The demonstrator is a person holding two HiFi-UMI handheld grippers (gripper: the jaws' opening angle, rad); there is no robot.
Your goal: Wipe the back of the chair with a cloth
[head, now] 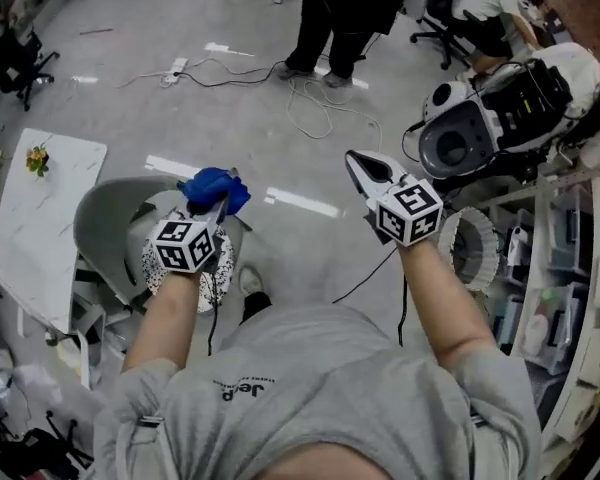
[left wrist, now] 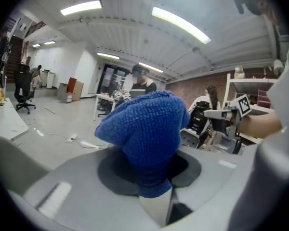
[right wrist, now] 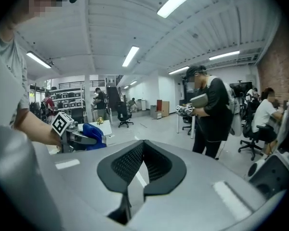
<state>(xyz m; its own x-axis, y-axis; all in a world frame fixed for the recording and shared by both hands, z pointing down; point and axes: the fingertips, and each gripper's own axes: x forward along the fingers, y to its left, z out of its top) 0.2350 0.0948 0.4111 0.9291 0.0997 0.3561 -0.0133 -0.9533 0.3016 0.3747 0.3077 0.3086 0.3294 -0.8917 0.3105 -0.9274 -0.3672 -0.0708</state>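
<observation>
A grey shell chair (head: pixel 105 213) with a speckled seat pad (head: pixel 165 273) stands below me at the left. My left gripper (head: pixel 218 208) hovers over its right side, above the seat, shut on a bunched blue knitted cloth (head: pixel 215 186). In the left gripper view the cloth (left wrist: pixel 144 134) bulges out of the jaws and hides the tips of the left gripper (left wrist: pixel 151 177). My right gripper (head: pixel 360 163) is held in the air to the right of the chair, shut with nothing in it. Its black pads (right wrist: pixel 127 162) meet at the tip in the right gripper view, where the cloth (right wrist: pixel 92 133) shows at left.
A white marble-topped table (head: pixel 40 218) with a small flower (head: pixel 37 158) stands left of the chair. Cables (head: pixel 310 103) trail over the grey floor ahead, near a standing person (head: pixel 345 18). A black-and-white machine (head: pixel 480 128) and shelving (head: pixel 570 298) fill the right side.
</observation>
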